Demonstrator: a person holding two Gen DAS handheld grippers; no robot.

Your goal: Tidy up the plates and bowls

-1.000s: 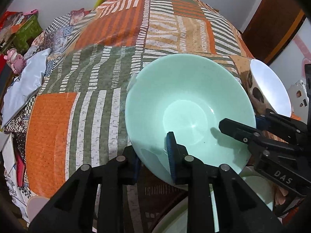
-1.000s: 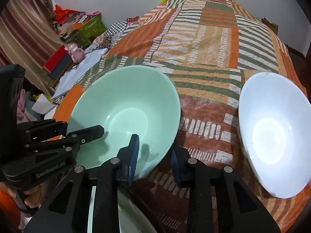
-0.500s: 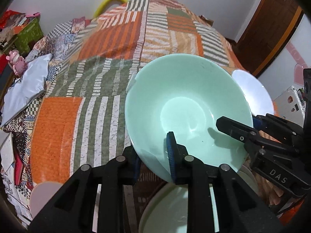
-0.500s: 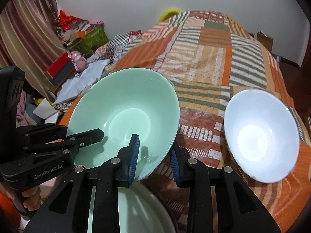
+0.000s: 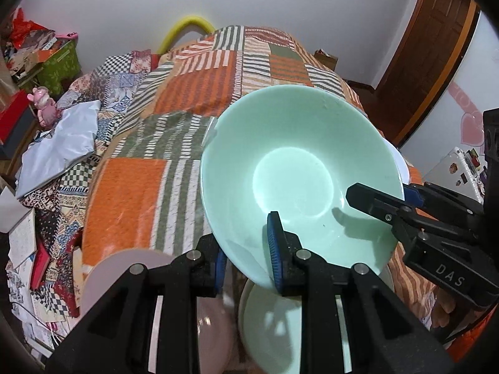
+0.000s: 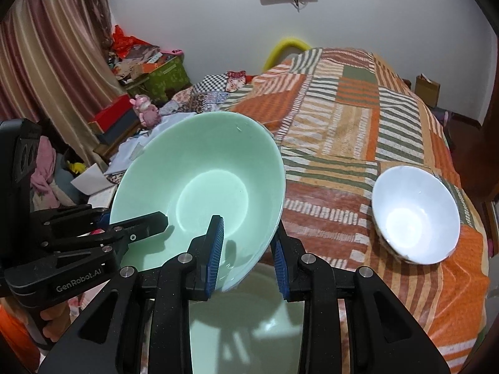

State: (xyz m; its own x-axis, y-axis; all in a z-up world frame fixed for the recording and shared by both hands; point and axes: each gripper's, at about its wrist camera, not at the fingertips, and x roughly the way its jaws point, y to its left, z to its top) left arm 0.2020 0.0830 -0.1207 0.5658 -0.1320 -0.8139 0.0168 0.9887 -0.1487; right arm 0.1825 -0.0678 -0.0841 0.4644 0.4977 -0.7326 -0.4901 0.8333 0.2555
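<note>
The pale green glazed bowl hangs tilted in the air over the near end of the bed, its hollow facing the cameras, pinched at its near rim from two sides. The left gripper has its blue-padded jaws closed on the rim, one pad inside the bowl and one outside; the right gripper clamps the rim the same way further round. Compared with a second ago, the bowl sits higher above the orange, green and white striped patchwork bedspread: much more of the bed, the white wall and the brown wooden door now shows behind it. Below it, a second pale green dish has come into fuller view, with a pale pink plate just beside it on the left. The white round bowl rests on the bedspread well apart to the right and looks smaller and farther than before.
</note>
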